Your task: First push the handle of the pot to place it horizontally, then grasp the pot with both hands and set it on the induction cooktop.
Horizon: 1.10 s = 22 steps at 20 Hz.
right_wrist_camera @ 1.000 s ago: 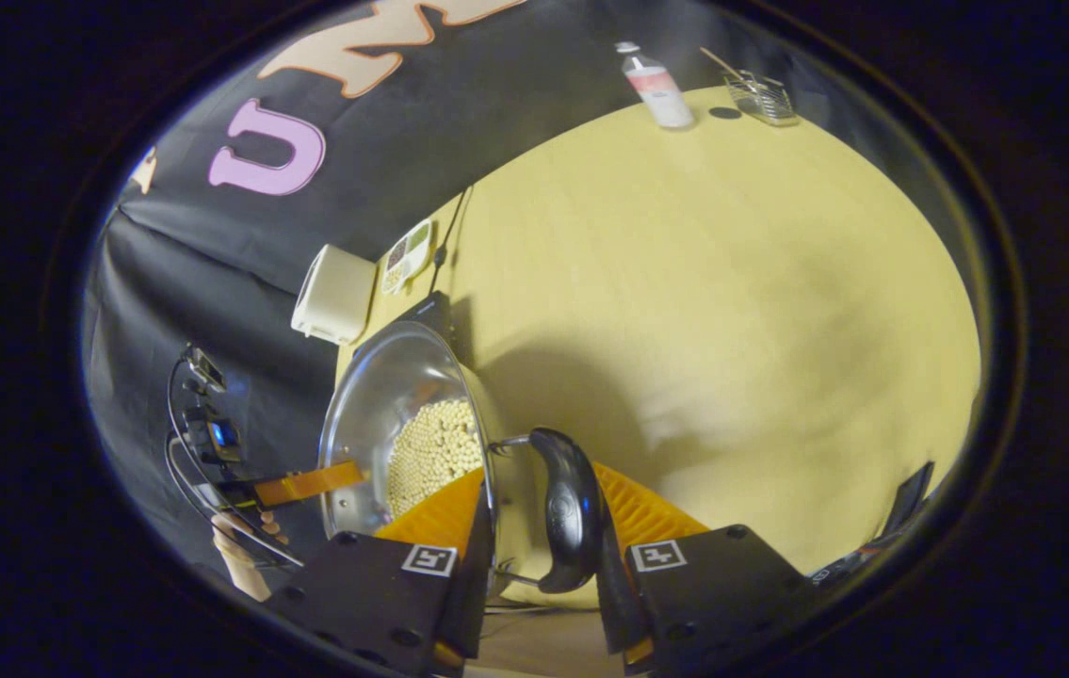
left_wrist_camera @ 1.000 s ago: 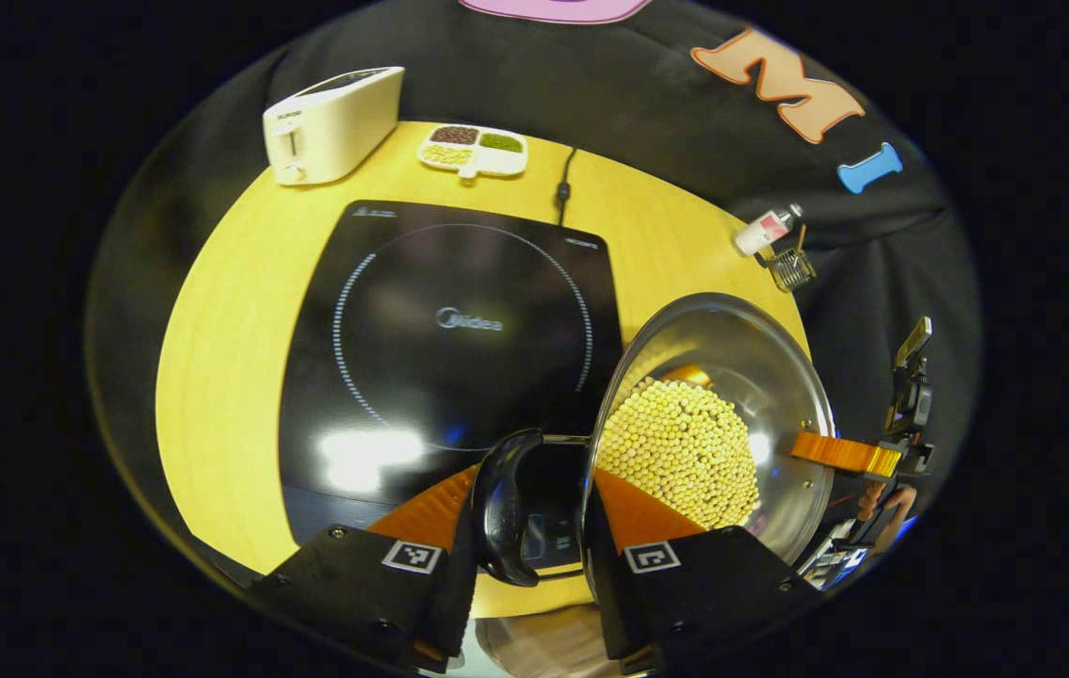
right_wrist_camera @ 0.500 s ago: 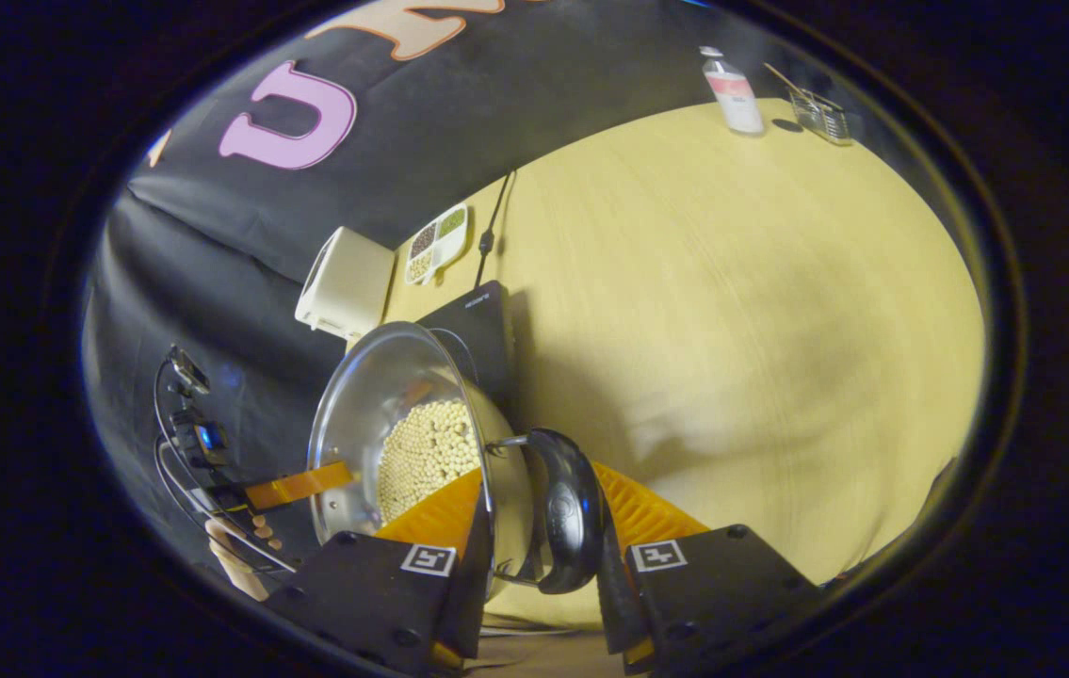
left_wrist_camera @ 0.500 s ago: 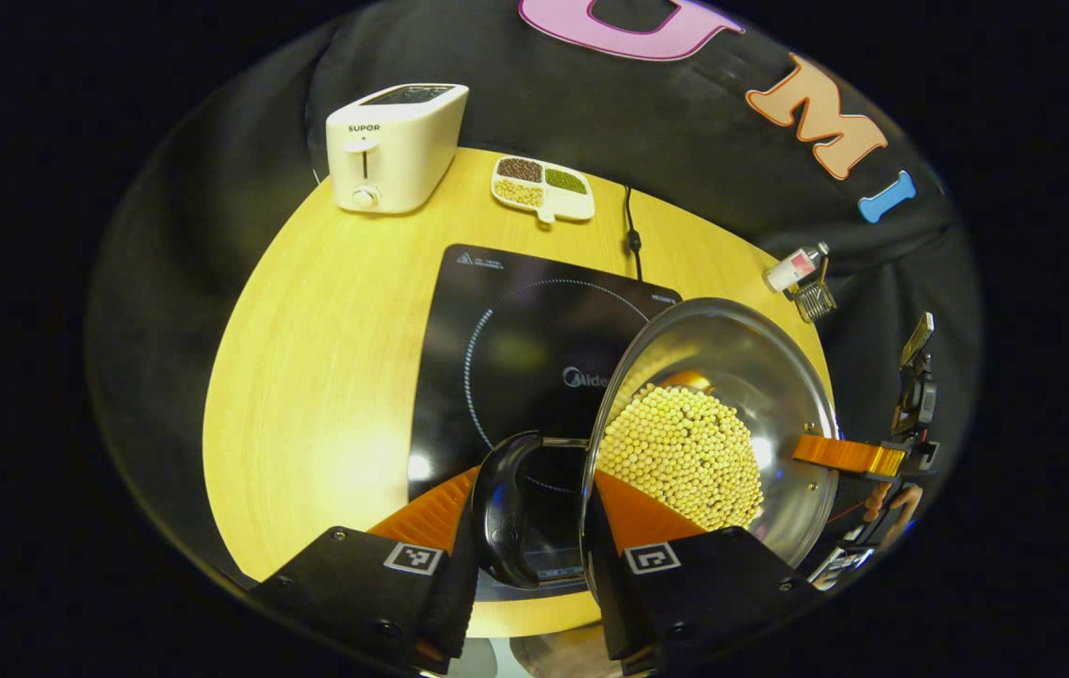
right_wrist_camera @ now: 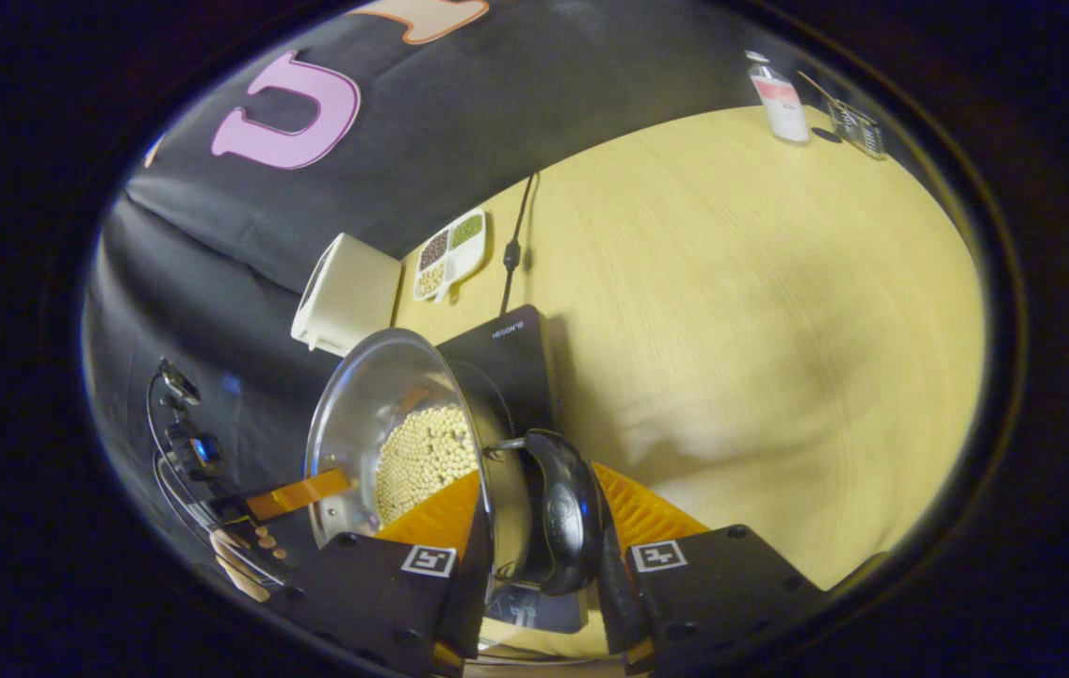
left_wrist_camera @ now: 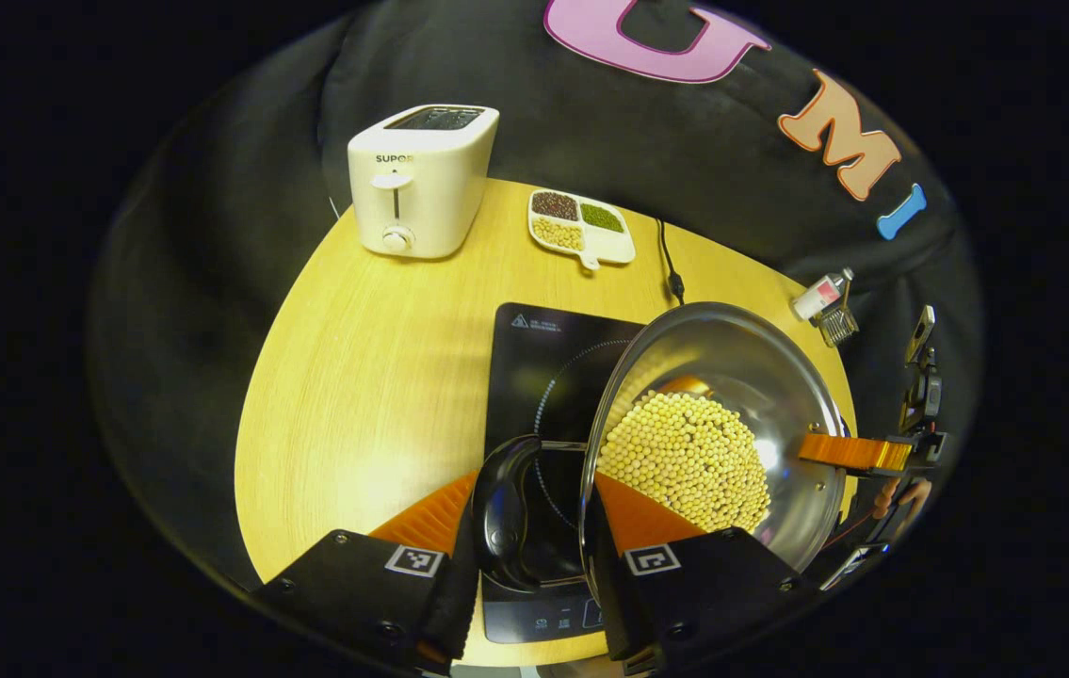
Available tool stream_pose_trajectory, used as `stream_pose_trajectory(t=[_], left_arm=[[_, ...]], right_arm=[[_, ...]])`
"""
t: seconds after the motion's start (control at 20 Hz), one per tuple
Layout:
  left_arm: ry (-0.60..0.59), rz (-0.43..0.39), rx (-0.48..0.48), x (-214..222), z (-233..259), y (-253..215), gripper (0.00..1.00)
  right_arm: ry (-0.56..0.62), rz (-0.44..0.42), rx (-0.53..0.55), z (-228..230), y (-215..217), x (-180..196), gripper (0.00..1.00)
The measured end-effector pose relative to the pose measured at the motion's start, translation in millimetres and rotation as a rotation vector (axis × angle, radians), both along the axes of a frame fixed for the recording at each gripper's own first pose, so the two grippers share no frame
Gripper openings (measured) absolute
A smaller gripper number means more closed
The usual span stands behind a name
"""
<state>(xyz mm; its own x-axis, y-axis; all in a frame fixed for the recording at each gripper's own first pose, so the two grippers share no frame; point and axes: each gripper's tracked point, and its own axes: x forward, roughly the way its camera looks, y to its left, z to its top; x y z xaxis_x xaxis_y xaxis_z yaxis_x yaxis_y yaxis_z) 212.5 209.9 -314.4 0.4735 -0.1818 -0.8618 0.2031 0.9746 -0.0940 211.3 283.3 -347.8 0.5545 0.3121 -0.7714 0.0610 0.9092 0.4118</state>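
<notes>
A steel pot (left_wrist_camera: 741,377) holding pale yellow beans (left_wrist_camera: 689,457) hangs tilted between both grippers, partly over the black induction cooktop (left_wrist_camera: 543,363). My left gripper (left_wrist_camera: 534,490) is shut on the pot's black side handle (left_wrist_camera: 504,513), one finger outside the handle and the other inside the rim. The right gripper's finger (left_wrist_camera: 850,452) clamps the far rim. In the right gripper view, my right gripper (right_wrist_camera: 539,490) is shut on the other black handle (right_wrist_camera: 564,513) of the pot (right_wrist_camera: 374,405), with the cooktop (right_wrist_camera: 510,363) beneath and behind it.
On the round yellow table (left_wrist_camera: 374,377) stand a white toaster (left_wrist_camera: 421,179) and a divided dish of beans (left_wrist_camera: 581,226) at the back. The cooktop's cable (left_wrist_camera: 671,268) runs to the wall. A small bottle (right_wrist_camera: 779,89) and wire basket (right_wrist_camera: 859,127) sit at the far edge.
Both grippers have carried the pot sideways toward the cooktop; it now hangs over the cooktop's ring instead of beside it. Both grips are unchanged.
</notes>
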Motion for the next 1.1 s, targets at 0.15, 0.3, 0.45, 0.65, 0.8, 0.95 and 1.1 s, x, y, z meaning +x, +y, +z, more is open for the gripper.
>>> stream_pose_trajectory(t=[0.15,0.3,0.45,0.65,0.8,0.95,1.1], left_arm=[[-0.010,-0.003,0.024,2,4,7,0.55],[0.001,0.004,0.028,8,-9,13,0.55],[-0.014,-0.001,0.024,14,-10,14,0.55],[-0.009,-0.002,0.014,17,-14,13,0.58],[-0.010,-0.010,0.024,16,-16,14,0.60],[-0.018,-0.024,0.051,17,-17,17,0.69],[-0.049,-0.009,0.063,21,-16,23,0.76]], right_arm=[[0.002,-0.004,0.005,-10,8,9,0.46],[0.003,-0.003,-0.005,-18,11,13,0.46],[-0.007,-0.008,0.003,-20,13,18,0.46],[0.000,-0.003,0.031,-21,13,20,0.46],[0.005,0.010,0.049,-21,17,19,0.48],[0.039,0.038,0.062,-26,19,16,0.72],[0.021,0.002,0.043,-23,0,24,0.92]])
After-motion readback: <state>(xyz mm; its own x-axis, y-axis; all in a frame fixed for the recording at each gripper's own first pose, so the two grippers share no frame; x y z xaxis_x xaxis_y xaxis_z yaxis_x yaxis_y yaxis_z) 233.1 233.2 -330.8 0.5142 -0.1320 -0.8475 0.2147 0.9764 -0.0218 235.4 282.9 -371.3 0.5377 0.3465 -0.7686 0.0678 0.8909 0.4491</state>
